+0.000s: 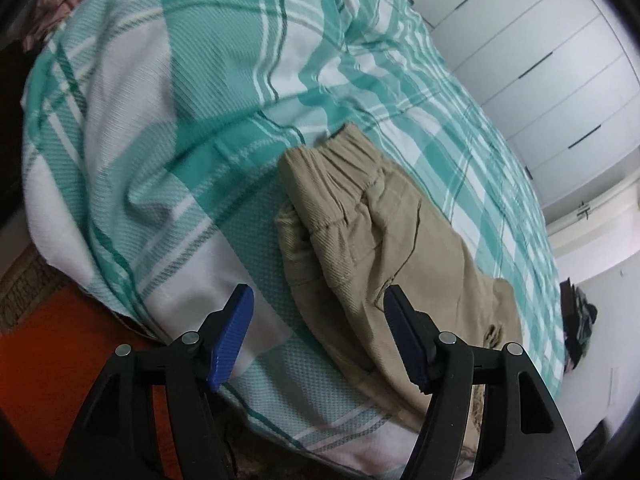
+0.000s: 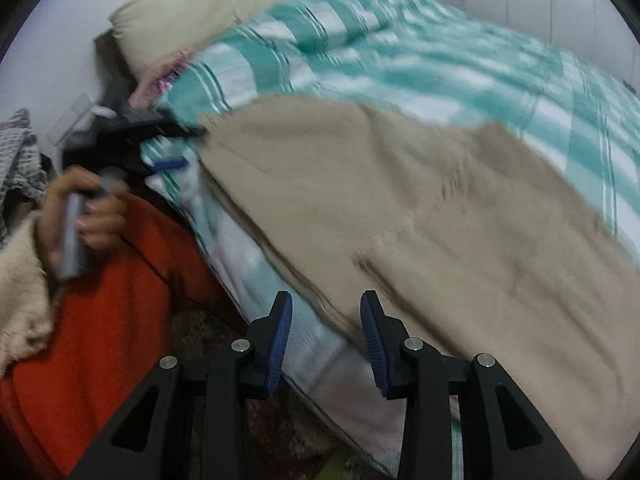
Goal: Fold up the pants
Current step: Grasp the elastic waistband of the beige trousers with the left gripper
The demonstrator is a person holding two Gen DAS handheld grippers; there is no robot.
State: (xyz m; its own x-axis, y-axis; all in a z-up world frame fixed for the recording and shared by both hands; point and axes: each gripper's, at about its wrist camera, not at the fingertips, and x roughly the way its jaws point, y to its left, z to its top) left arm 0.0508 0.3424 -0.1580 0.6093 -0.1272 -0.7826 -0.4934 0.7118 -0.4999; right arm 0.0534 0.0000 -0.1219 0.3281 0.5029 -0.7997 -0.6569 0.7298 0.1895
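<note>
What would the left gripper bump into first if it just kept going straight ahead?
Most likely the near edge of the tan pants lying on the checked bedspread. The left gripper has its jaws open and empty; depth is hard to judge.

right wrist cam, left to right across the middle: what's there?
hand gripping the left tongs → orange fabric → bed edge → khaki pants → plaid bedspread

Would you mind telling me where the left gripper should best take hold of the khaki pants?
Probably the elastic waistband of the khaki pants: its gathered edge is thick and sits raised off the bedspread. The open left gripper could approach from the bed's near edge.
</note>
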